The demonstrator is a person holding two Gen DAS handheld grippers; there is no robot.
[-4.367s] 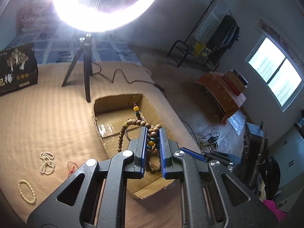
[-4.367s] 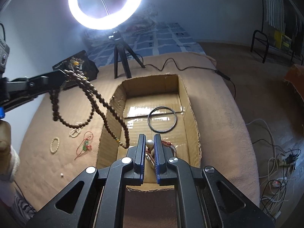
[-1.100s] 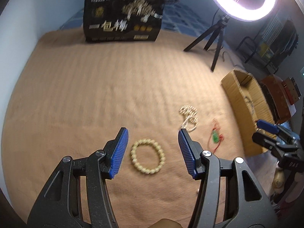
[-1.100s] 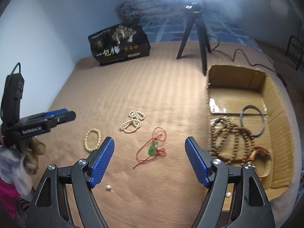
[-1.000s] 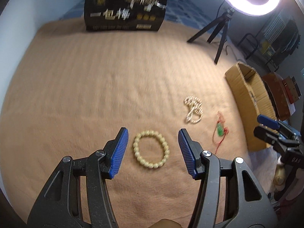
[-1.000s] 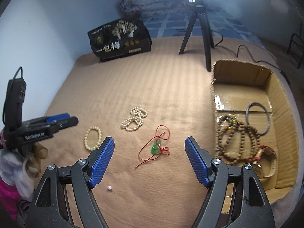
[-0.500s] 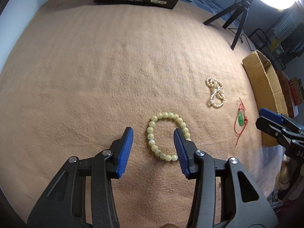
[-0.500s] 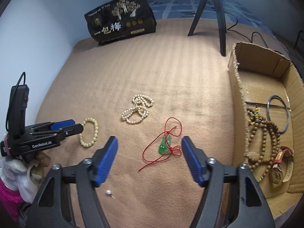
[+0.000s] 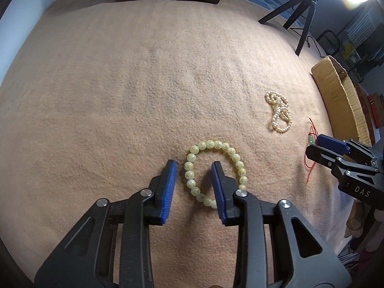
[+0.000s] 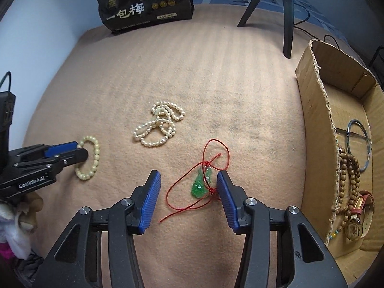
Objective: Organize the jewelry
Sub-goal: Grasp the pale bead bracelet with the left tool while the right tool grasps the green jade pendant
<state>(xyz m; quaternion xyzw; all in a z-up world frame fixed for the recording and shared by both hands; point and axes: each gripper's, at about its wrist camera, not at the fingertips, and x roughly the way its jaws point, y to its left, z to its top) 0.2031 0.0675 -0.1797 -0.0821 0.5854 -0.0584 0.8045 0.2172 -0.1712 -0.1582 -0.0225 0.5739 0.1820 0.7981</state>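
Straddling one side of the pale bead bracelet (image 9: 214, 171), the left gripper (image 9: 194, 168) has its jaws narrowed but not yet pressing — they have just been closing, with the near arc of beads between the blue pads and the right-hand pad set inside the ring. The bracelet lies flat on the tan blanket (image 9: 120, 84). Further right in the left wrist view sits the pearl necklace (image 9: 279, 111), bunched in loops, and beyond it the right gripper's side comes in from the edge.

The right gripper (image 10: 187, 180) stands over the green pendant (image 10: 200, 184) on its red cord (image 10: 217, 153); its jaws are moderately wide and have also just been closing, with the pendant and part of the cord between the pads. The right-hand pad is just beside the knot; I cannot tell whether it touches.

Right of this stands the cardboard box (image 10: 314, 110), which holds a metal bangle (image 10: 358, 144), a long wooden bead string (image 10: 348, 175) and a watch with a red strap (image 10: 357, 216). At the far edge of the blanket are a black printed box (image 10: 144, 4) and tripod legs (image 10: 286, 12).
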